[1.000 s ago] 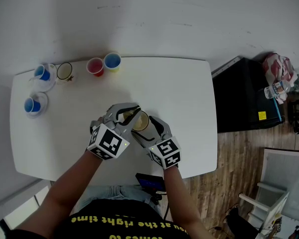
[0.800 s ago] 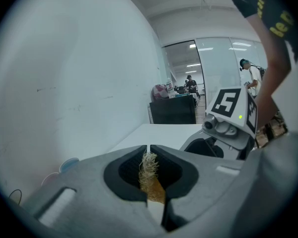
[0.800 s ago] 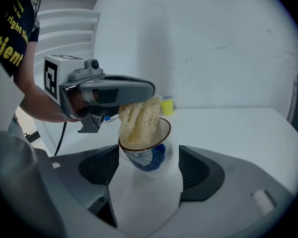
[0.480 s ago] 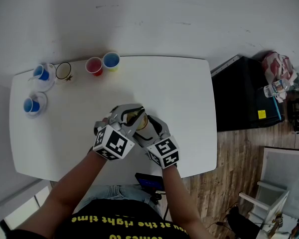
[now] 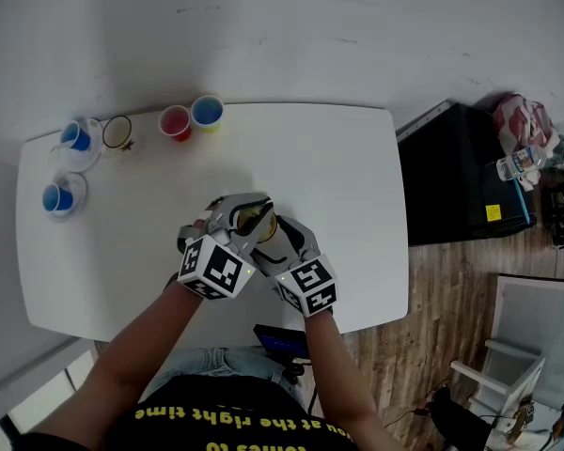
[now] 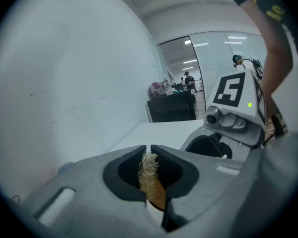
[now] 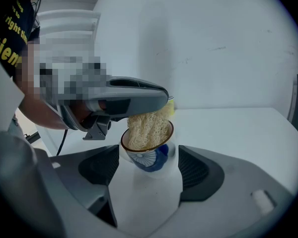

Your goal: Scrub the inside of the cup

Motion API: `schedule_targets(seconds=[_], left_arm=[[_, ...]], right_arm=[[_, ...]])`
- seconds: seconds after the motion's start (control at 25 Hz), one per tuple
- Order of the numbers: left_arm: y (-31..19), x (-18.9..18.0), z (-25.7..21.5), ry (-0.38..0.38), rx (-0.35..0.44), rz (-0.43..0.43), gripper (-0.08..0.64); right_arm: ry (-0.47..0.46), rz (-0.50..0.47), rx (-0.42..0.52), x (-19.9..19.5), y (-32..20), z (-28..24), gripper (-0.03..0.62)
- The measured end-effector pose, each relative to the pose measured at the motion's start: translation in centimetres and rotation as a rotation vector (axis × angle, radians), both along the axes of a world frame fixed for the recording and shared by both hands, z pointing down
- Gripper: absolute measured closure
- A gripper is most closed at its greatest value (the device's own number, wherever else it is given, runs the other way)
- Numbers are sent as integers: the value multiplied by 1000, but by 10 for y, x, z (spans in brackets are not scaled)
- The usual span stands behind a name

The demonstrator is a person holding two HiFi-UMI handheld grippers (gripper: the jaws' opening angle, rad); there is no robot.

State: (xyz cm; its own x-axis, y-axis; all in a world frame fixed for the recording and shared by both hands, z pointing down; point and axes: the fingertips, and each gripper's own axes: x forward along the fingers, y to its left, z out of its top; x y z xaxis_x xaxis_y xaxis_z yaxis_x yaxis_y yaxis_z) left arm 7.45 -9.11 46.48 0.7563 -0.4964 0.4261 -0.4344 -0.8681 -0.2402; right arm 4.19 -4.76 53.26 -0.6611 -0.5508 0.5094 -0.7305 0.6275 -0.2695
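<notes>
A white cup [image 7: 150, 157] with a blue pattern and a brown rim sits tilted between the jaws of my right gripper [image 7: 148, 175], which is shut on its white lower body. My left gripper [image 6: 148, 150] pinches a straw-coloured loofah scrubber [image 6: 149, 175]; its jaws are opening slightly with the fibres still pressed between them. The scrubber [image 7: 146, 128] fills the cup's mouth. In the head view both grippers meet over the table's middle: the left gripper [image 5: 247, 212], the right gripper [image 5: 277, 235] and the cup [image 5: 263, 225] between them.
On the white table [image 5: 357, 158], a red cup [image 5: 176, 122] and a blue cup [image 5: 208, 113] stand at the far edge. Two blue cups on saucers [image 5: 75, 137] [image 5: 56, 198] and a clear glass [image 5: 118, 132] are at far left. A black cabinet [image 5: 461, 181] stands to the right.
My left gripper has shifted a little to the right, closer over the cup. The right gripper and the cup have hardly moved.
</notes>
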Motion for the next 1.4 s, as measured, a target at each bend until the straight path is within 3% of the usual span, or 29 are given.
schedule_targets(seconds=[0.52, 0.92, 1.12, 1.4], left_arm=[[-7, -15, -17, 135, -112, -35, 456], [-3, -13, -16, 174, -193, -6, 356], [-6, -21, -25, 196, -197, 16, 353], [-3, -35, -21, 211, -294, 80, 342]], right_arm=[[-3, -1, -1, -1, 1, 0, 221], [-6, -3, -2, -3, -1, 0, 219], [-6, -6, -3, -3, -1, 1, 219], [-7, -10, -5, -1, 0, 1, 220]])
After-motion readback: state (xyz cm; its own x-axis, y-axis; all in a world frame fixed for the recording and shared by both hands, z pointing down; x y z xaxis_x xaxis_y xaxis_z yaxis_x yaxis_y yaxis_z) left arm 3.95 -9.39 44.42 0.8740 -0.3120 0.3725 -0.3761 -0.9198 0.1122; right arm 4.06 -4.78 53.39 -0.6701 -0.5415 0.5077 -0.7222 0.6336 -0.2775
